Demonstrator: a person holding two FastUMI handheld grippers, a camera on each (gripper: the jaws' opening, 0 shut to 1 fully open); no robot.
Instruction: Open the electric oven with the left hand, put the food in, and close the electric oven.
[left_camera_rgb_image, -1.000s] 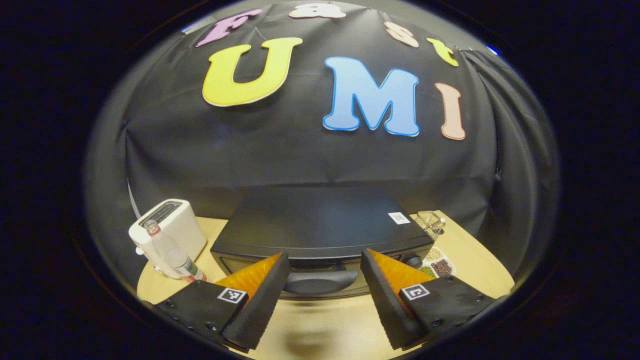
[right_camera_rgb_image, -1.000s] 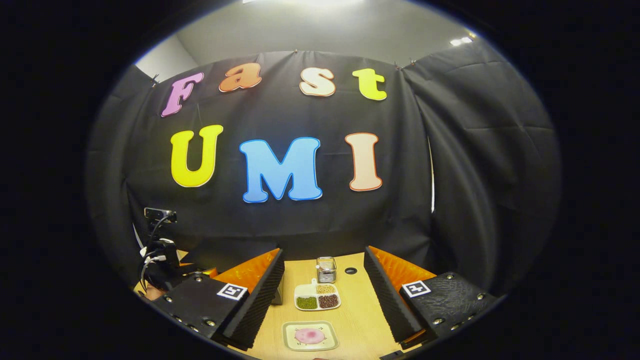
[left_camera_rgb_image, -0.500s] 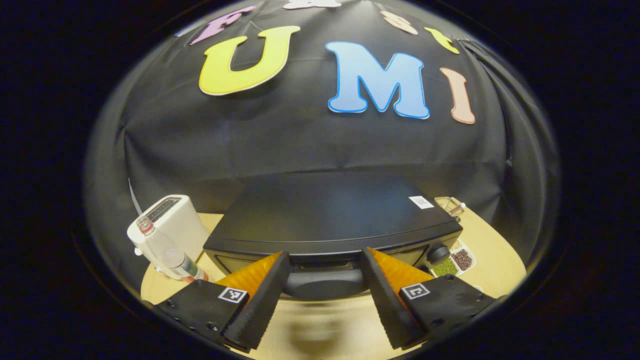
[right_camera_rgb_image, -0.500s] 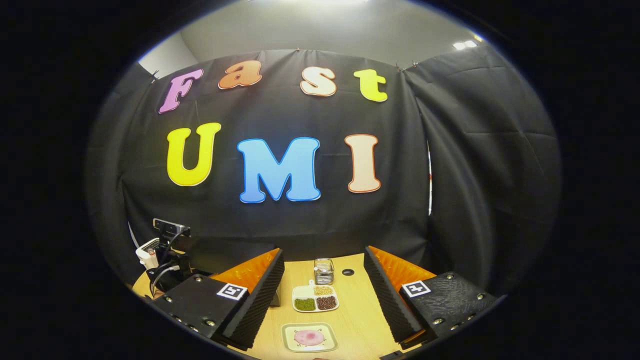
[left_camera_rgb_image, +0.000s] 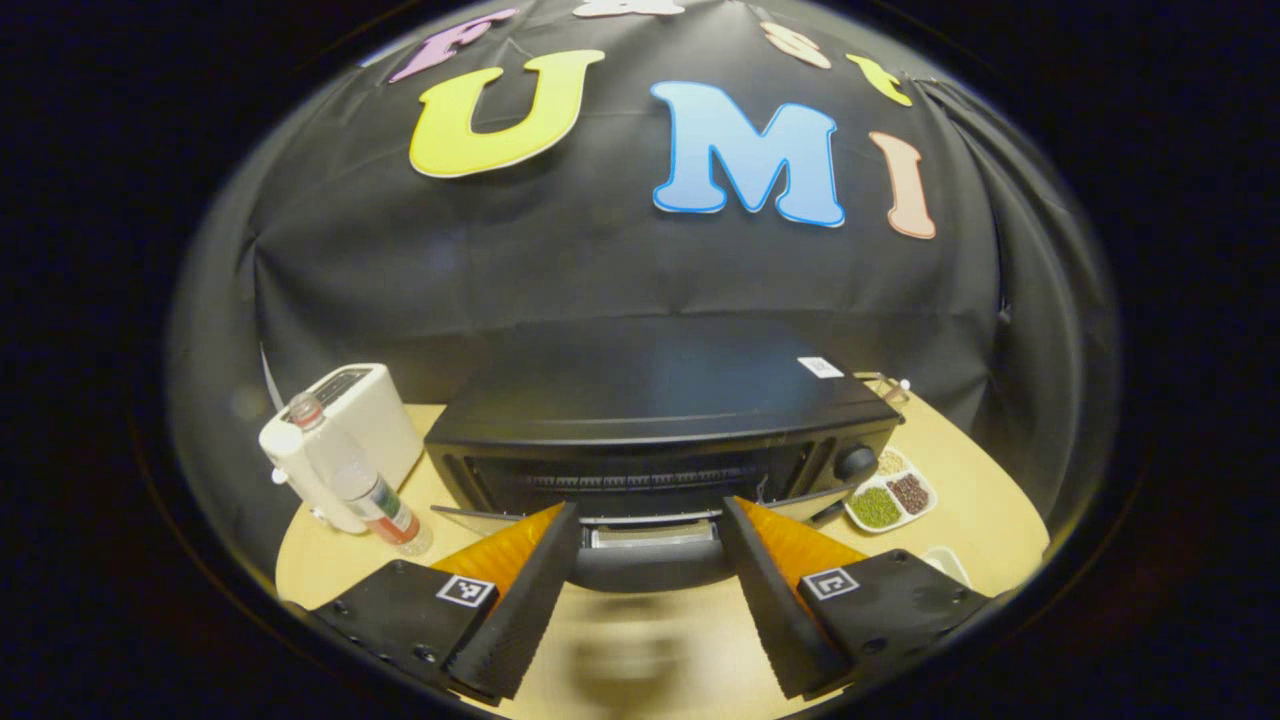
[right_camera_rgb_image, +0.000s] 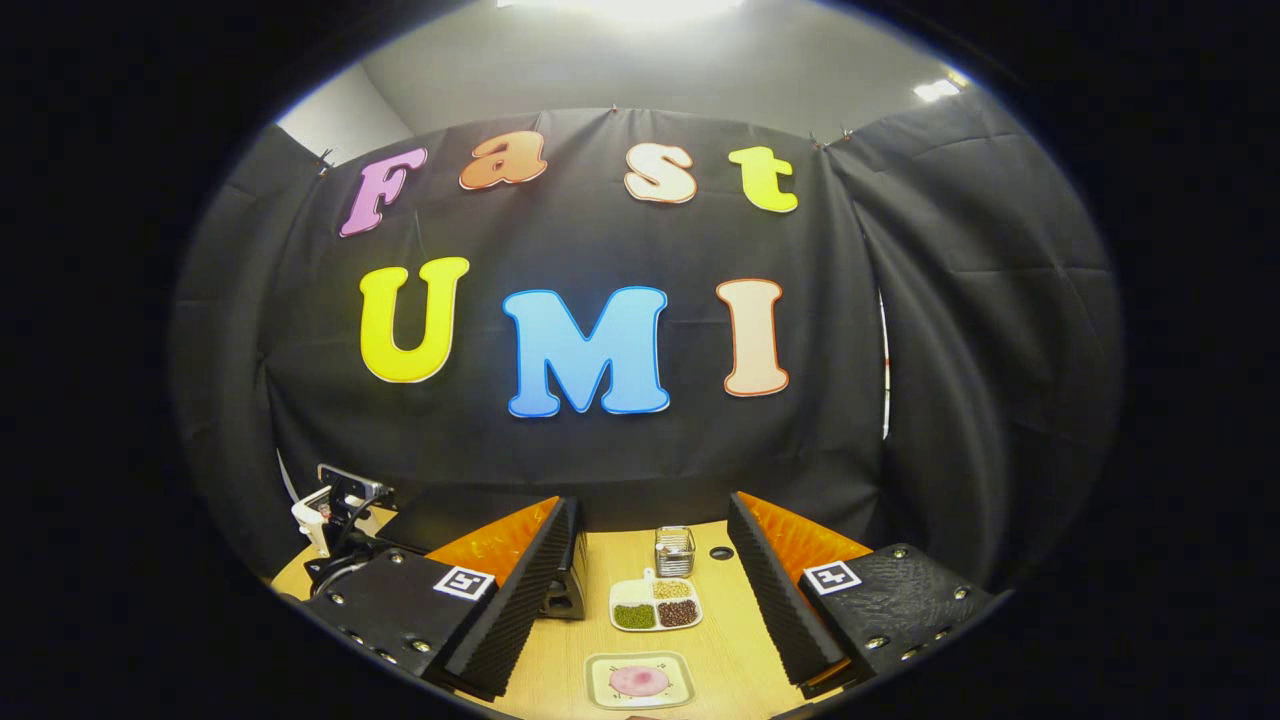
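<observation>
Left gripper view, Ben: what did it give us, from the left edge across?

Toaster and bottle stood at the left, Ana, then the electric oven dead centre, its door ajar at the top. The door handle lay crosswise between the fingers of the left gripper, long axis side to side. Those fingers were spread wide and flanked the handle; no squeeze on it that I could make out.

So the pull ran which way?

Down and back toward the hand, I judged. The door looked hinged along its bottom edge, so the handle had to swing down in an arc.

And right gripper view?

At the left was the oven's corner, then the bean dish, and nearest the camera the food, a pink slice on its plate. It sat on the table, low and straight ahead of the right gripper, which was parted and empty.

Nearer hand for the food?

Right, clearly. From there the oven mouth lay off to its left.
</observation>
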